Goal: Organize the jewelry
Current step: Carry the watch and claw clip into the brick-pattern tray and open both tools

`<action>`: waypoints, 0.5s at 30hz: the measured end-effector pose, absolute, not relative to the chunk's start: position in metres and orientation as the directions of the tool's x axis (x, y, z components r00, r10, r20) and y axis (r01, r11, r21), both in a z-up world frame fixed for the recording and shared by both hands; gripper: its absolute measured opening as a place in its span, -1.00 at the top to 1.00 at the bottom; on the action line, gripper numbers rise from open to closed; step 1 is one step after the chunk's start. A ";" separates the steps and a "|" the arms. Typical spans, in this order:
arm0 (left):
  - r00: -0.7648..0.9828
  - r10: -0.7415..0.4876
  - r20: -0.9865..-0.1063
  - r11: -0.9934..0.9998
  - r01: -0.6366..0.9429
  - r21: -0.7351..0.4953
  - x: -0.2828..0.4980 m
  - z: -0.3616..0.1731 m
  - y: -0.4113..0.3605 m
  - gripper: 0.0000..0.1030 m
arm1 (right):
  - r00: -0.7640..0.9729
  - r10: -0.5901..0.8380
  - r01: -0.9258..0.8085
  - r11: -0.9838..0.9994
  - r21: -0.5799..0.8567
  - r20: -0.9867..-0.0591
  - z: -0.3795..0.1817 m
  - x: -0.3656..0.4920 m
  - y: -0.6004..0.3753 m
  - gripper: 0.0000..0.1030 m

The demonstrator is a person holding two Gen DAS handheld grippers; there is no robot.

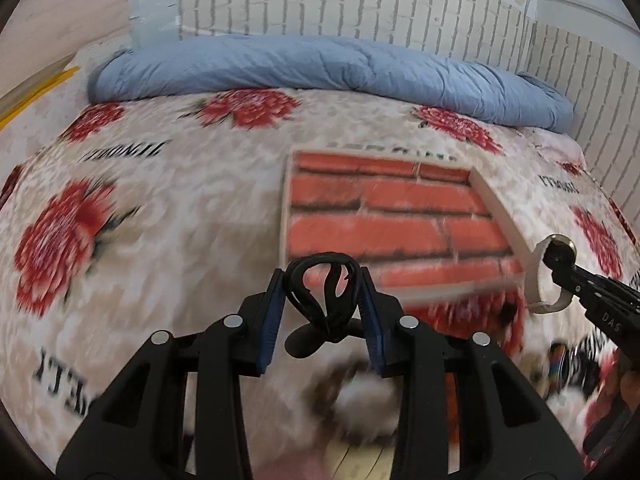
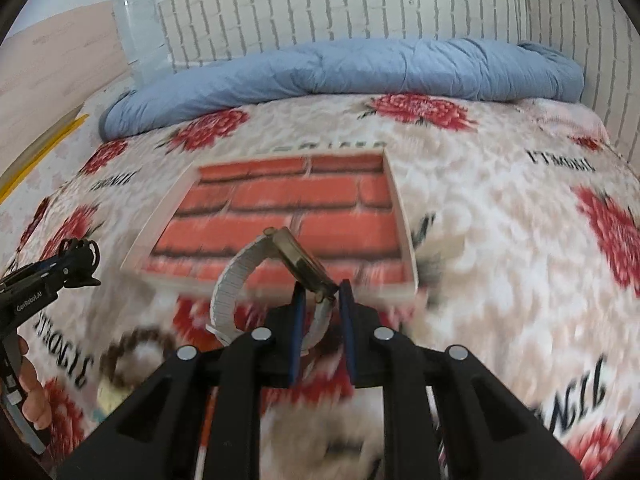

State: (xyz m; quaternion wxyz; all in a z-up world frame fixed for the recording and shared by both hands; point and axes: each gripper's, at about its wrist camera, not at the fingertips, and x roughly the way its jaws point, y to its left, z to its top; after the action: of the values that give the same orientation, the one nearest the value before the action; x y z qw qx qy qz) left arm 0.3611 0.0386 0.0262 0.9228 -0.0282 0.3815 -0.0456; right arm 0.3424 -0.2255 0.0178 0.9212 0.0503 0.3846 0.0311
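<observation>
My left gripper is shut on a black looped band and holds it just in front of a shallow box with a red brick pattern. My right gripper is shut on a watch with a white strap and a gold case, held above the near edge of the same box. The right gripper also shows at the right of the left wrist view, with the watch strap hanging from it. The left gripper shows at the left of the right wrist view.
The box lies on a bed with a cream blanket printed with red flowers. A rolled blue duvet lies at the far side against a white brick-pattern wall. A brown beaded bracelet and other blurred items lie near me.
</observation>
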 end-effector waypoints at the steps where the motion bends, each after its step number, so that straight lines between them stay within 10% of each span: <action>1: 0.705 -0.111 -0.700 0.994 0.066 -0.091 0.371 0.028 0.035 0.32 | 0.703 0.088 -0.012 0.994 0.112 -0.706 0.021 0.358 -0.228 0.66; 15: 0.661 -0.111 -0.742 0.994 0.084 -0.075 0.521 0.012 -0.002 0.32 | 0.668 0.034 0.028 0.997 0.071 -0.743 0.006 0.497 -0.228 0.66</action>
State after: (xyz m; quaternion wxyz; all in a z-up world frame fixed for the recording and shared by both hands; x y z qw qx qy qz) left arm 0.5212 -0.0016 0.0123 0.9111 -0.0170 0.4084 -0.0535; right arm 0.4969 -0.2284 0.0062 0.9126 0.0381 0.4072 0.0017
